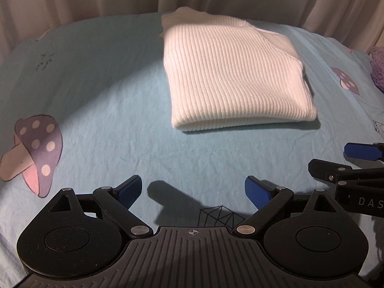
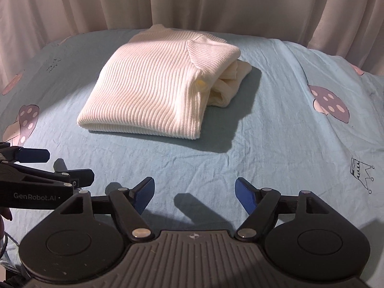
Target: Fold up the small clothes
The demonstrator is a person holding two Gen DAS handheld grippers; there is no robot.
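Both tools hover low over the blue mushroom-print bedsheet point(image 1: 108, 100): left tool point(image 1: 193, 192) and right tool point(image 2: 195, 193) each spread wide, holding nothing. Well ahead of them lies the folded white ribbed sweater point(image 2: 153, 84), flat on the sheet.
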